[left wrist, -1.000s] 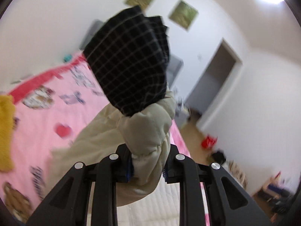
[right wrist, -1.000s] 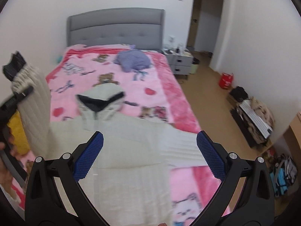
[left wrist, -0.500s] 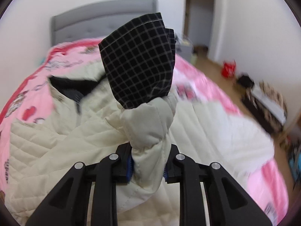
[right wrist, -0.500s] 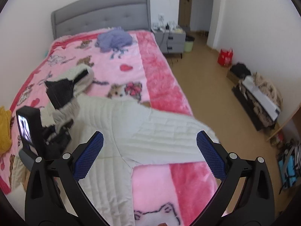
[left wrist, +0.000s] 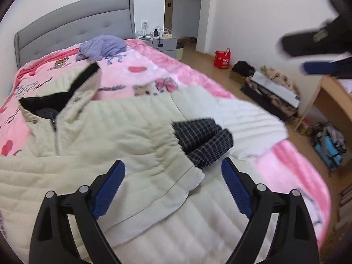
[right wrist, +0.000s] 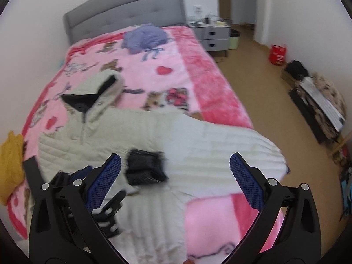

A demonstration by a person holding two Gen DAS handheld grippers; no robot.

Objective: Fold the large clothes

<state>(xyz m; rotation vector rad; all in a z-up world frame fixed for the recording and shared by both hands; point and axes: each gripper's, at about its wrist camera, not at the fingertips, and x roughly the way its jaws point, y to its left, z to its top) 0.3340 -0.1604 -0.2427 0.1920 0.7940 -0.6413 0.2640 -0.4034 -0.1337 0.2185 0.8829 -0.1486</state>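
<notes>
Two tools are held over the bed (right wrist: 211, 81), both with jaws spread wide and nothing between them. The left tool (left wrist: 173, 184) has just been opened, and the cream quilted coat (left wrist: 114, 136) is spread across the bed's near end, its checked-lined sleeve cuff (left wrist: 204, 140) folded onto the body. The right tool (right wrist: 176, 176) hovers above it.
</notes>
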